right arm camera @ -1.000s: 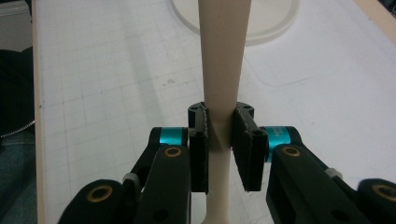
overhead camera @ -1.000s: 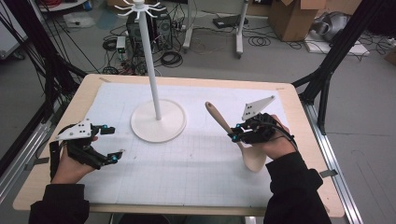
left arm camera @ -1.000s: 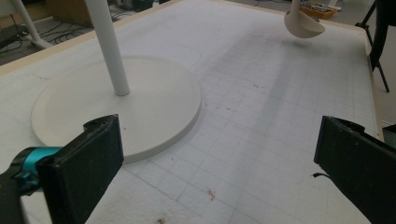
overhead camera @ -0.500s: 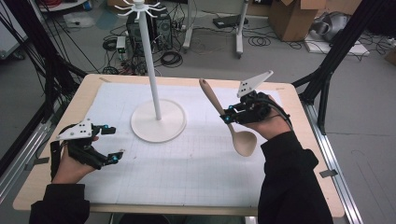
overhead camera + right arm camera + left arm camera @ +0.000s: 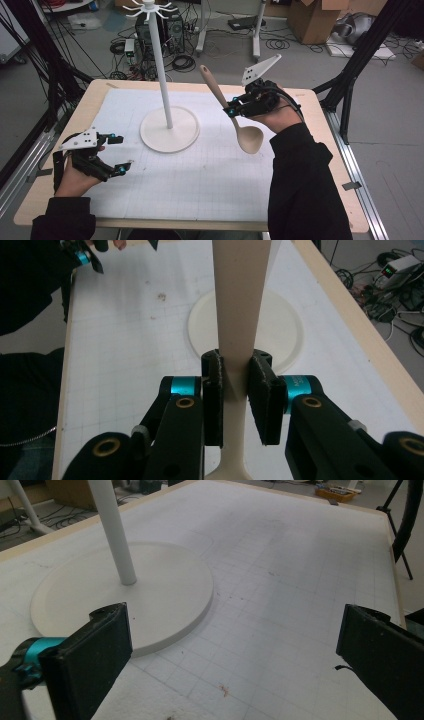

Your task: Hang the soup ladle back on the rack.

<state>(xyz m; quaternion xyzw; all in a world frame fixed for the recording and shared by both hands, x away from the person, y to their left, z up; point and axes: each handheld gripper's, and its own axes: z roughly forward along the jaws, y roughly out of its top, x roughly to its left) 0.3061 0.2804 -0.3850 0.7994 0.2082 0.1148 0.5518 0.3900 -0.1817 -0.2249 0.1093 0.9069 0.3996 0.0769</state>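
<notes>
High view: a person is sitting at the near edge of a pale wooden bench (image 5: 90, 107) covered by a white gridded mat (image 5: 210, 175), a claw in each hand.
Right claw: the right claw (image 5: 231, 108) is hanging above the right half of the bench, its jaws pinching the handle of a wooden spoon (image 5: 235, 117).
Spoon: it is off the mat and in the air, tilting, with its handle end pointing up and toward the far edge and its bowl hanging low toward the near edge, just beside the person's right wrist.
Right gripper view: the two black pads are pressing on either side of the spoon's (image 5: 241, 315) handle where it narrows; the handle is running straight up between them and the top of the bowl is showing at the bottom edge.
Left claw: the left claw (image 5: 119, 152) is sitting low near the left edge of the bench, jaws spread wide with nothing between them, pointing toward the stand.
Left gripper view: the open jaws are framing bare mat (image 5: 300, 580), with the stand's round base (image 5: 150, 595) just ahead on the left.
Stand: a white pole stand (image 5: 161, 75) is rising upright from a round flat base on the far left part of the mat, with short hooks ringing its top; it is standing apart from the spoon.
</notes>
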